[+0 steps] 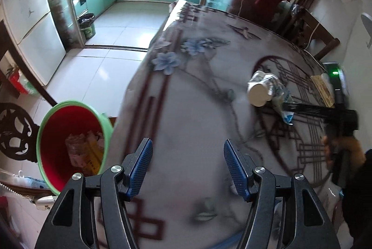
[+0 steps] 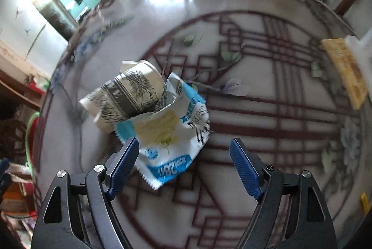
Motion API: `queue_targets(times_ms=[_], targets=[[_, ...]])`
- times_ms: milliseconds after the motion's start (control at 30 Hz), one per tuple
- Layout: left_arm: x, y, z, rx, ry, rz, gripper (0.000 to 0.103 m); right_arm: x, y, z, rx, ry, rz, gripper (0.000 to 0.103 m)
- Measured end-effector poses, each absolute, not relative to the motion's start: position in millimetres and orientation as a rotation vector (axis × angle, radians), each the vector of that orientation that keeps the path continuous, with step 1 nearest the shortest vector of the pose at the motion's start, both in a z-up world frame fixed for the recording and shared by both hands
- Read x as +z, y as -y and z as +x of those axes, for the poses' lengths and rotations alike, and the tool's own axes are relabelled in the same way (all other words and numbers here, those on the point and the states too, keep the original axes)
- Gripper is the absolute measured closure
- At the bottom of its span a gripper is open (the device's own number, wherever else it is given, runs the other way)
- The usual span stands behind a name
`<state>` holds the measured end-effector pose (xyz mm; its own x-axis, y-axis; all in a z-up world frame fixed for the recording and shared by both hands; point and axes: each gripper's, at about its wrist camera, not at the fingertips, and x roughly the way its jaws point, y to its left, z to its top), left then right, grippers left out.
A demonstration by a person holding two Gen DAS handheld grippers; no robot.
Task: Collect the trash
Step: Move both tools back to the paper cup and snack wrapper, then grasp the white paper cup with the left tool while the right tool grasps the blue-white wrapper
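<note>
A crushed paper cup [image 2: 125, 95] lies on its side on the patterned table, touching a blue and white snack wrapper [image 2: 167, 139]. My right gripper [image 2: 184, 163] is open just above the wrapper's near edge, its left fingertip over the wrapper. In the left wrist view the cup [image 1: 259, 88] and wrapper [image 1: 282, 97] lie at the right, with the right gripper [image 1: 302, 108] reaching to them. My left gripper [image 1: 188, 165] is open and empty over the table's left part. A red bin with a green rim [image 1: 69, 144] stands beside the table and holds several wrappers.
A yellow packet [image 2: 344, 70] lies near the table's far right edge. A wooden chair [image 1: 311, 30] stands behind the table. A carved dark chair [image 1: 14, 132] is left of the bin. The tiled kitchen floor [image 1: 121, 23] lies beyond.
</note>
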<state>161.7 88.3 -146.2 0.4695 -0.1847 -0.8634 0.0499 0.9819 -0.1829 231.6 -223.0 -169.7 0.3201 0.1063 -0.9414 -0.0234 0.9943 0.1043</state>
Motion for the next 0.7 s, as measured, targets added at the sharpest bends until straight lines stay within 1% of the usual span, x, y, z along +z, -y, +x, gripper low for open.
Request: queue_targets(times_ms=[33,67,100,167,200,233,367,533,700], targets=[[-144.1,-81.3,163.3,-0.147,-1.07,-0.133,0.04,-175.9,221.3,234.3,0.09,-1.259,0.076,0.028],[-142.4,-76.4,165.3,-0.15,-1.067,-0.128,0.04,-179.8,220.9,235.3,0.094,-1.274,0.085,0.037],[-140.5,-70.5,167.2,-0.152,-1.063,-0.122,0.04,-178.4,219.5,234.4,0.091,-1.257,0.076,0.042],[-139.4,-59.4,172.5,-0.155,-1.063,-0.117,0.04,-176.3,216.3,234.7,0.127,-1.247,0.054,0.076],[-139.3,-53.8,176.3,-0.156,-1.065,-0.114,0.04,-176.7,216.4,235.2,0.127,-1.249,0.039,0.083],[-139.6,-48.3,180.2,-0.157,-1.066,-0.112,0.04,-177.0,216.9,235.0,0.125,-1.252,0.017,0.096],[-138.9,-17.7,201.5,-0.193,-1.064,-0.088,0.04,-172.1,234.8,225.5,0.151,-1.221,0.064,0.101],[-137.9,25.4,239.3,-0.299,-1.035,-0.019,0.04,-140.3,271.6,189.9,0.156,-1.138,0.192,0.101],[-156.3,71.3,279.5,-0.426,-1.066,0.114,0.04,-125.7,300.9,165.8,0.128,-1.115,0.254,0.101]])
